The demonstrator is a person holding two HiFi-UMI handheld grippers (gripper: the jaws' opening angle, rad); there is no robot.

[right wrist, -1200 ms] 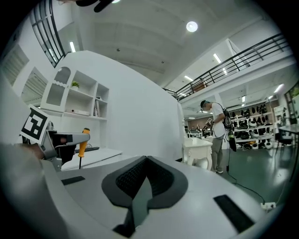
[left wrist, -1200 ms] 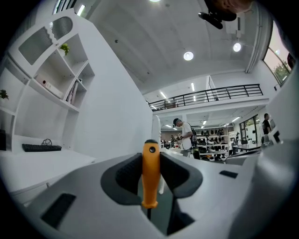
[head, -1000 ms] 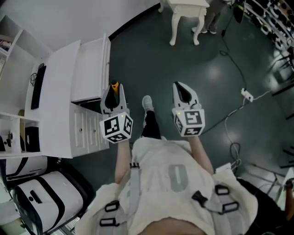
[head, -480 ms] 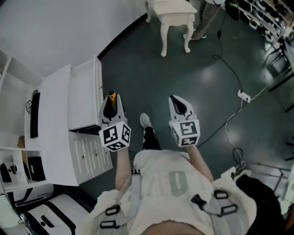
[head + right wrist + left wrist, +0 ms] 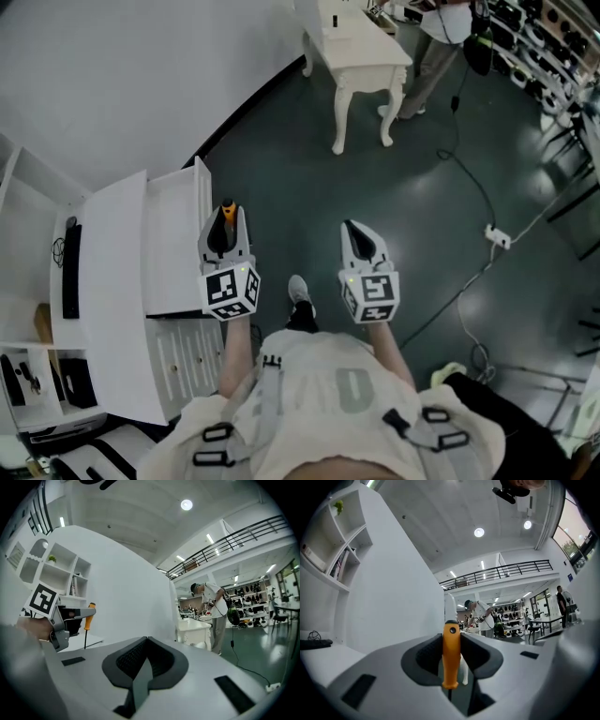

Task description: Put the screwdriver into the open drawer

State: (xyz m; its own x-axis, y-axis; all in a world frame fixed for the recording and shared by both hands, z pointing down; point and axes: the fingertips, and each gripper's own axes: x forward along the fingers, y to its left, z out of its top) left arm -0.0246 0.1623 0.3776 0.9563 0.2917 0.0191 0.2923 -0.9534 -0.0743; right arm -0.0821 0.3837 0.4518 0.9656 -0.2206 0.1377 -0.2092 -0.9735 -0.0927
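In the head view, your left gripper [image 5: 228, 217] holds the screwdriver [image 5: 228, 207], whose orange handle shows at the jaw tips, toward 12 o'clock. The open drawer [image 5: 172, 246] of the white cabinet [image 5: 111, 309] lies just beside it at 9 o'clock. Your right gripper [image 5: 360, 240] hangs at 3 o'clock, well apart, over the dark floor [image 5: 422, 197].

In the left gripper view, the jaws are clamped on the orange handle, which stands upright between the pads, shaft pointing to 6 o'clock.

In the right gripper view, your jaws are closed together with nothing between them. The left gripper and screwdriver show at 9 o'clock.
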